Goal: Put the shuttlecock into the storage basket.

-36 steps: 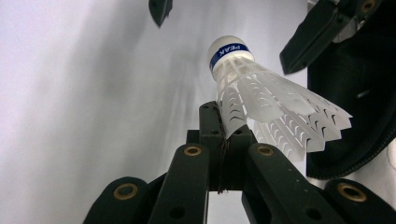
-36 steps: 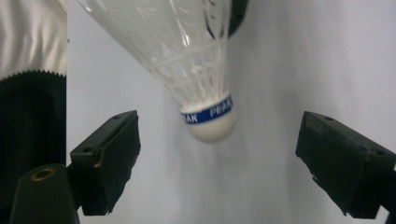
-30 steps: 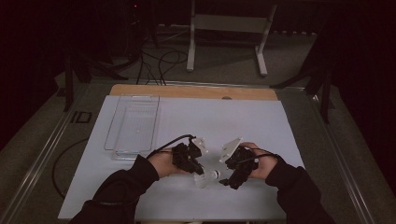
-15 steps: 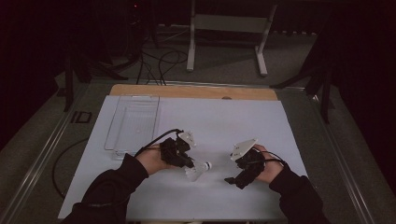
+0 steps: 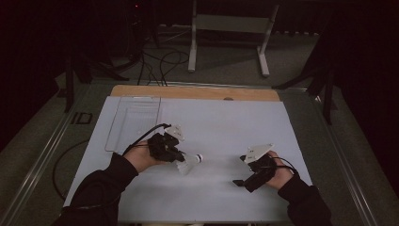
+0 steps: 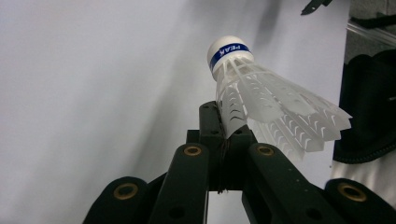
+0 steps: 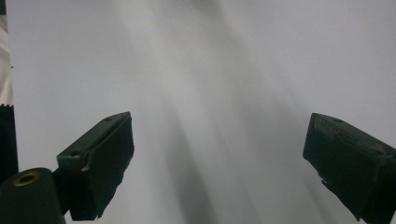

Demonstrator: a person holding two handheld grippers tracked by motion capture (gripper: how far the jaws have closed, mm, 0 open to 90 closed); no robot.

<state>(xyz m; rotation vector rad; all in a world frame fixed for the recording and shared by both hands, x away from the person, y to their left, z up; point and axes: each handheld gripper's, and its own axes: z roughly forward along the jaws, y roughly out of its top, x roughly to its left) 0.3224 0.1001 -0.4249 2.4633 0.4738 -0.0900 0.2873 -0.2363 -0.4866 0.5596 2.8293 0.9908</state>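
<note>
Hands have pulled apart since a sec ago. R gripper (image 5: 241, 181) sits near, jaws wide, nothing between. L gripper (image 5: 178, 155) pinches shuttlecock (image 5: 190, 161) by its skirt, above the surface (image 5: 226, 127). Handover looks done; clear tray (image 5: 134, 120) beyond is prob. next.

My tabletop (image 5: 221, 122), covered by a white sheet, shows a bare wooden strip along its far edge. A clear plastic tray (image 5: 134, 120) lies on its far left part.

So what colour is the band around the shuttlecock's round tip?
Blue with white lettering, on the white shuttlecock; the left gripper view shows it best.
</note>
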